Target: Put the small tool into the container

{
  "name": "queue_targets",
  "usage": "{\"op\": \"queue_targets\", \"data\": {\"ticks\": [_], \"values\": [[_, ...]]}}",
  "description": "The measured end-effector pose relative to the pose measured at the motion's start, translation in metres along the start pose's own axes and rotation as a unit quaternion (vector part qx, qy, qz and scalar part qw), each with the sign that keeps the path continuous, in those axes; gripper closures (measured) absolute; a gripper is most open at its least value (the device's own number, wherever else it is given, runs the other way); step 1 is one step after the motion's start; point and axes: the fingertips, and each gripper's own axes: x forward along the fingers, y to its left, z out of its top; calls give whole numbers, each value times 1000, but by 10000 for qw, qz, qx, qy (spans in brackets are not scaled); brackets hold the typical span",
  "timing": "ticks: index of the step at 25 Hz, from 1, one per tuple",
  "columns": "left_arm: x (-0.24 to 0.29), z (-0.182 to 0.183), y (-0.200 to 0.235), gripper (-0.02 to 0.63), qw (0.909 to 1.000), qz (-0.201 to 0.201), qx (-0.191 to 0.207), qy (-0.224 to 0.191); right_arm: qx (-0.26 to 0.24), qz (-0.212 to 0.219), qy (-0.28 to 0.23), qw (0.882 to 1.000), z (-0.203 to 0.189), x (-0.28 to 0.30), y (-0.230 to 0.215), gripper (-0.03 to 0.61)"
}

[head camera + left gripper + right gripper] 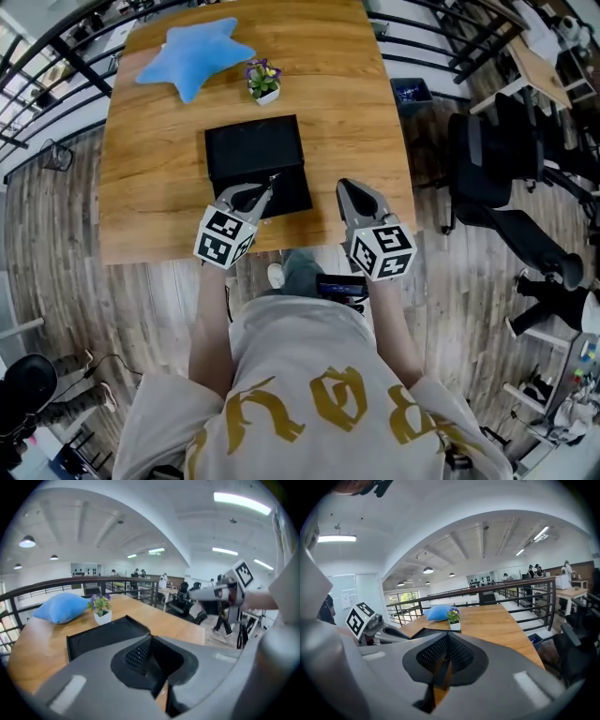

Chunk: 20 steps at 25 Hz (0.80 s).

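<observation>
The left hand-held gripper (269, 180) is hovering clenched, its tips over the near edge of the black container (255, 150), which is sitting mid-bench (159, 187); the right hand-held gripper (343, 185) is hanging just right of it, also clenched on nothing visible, and the small tool isn't showing clearly in any view

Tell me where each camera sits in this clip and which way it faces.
Head view: on the person's head, looking steeply down at the wooden table, black container, the person's arms, shirt, left gripper and right gripper.
Left gripper view: on the left gripper, looking along its jaws across the container; the right gripper and a forearm show at right.
Right gripper view: on the right gripper, looking along its jaws down the table; the left gripper shows at left.
Shared: both gripper views catch the potted plant and blue cushion.
</observation>
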Motion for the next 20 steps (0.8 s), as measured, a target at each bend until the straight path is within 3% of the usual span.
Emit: {"op": "queue_targets", "data": {"ticks": [2,4,8,20], "values": [[-13,31,-3,608,9965,45,-418,-728,-73,-2,-101,9999,5,-6,8,555],[-27,58,-4,611,9868,71,-819,-1393,-140,-3,-195,9997,8,-12,13,555],[-51,90,-1,611,9704,215,-1091,-2142,-231,21,-305,9993,13,-17,24,555],[-63,70,-4,613,9713,307,-1169,-2050,-269,63,-349,9990,12,-25,34,555]]}}
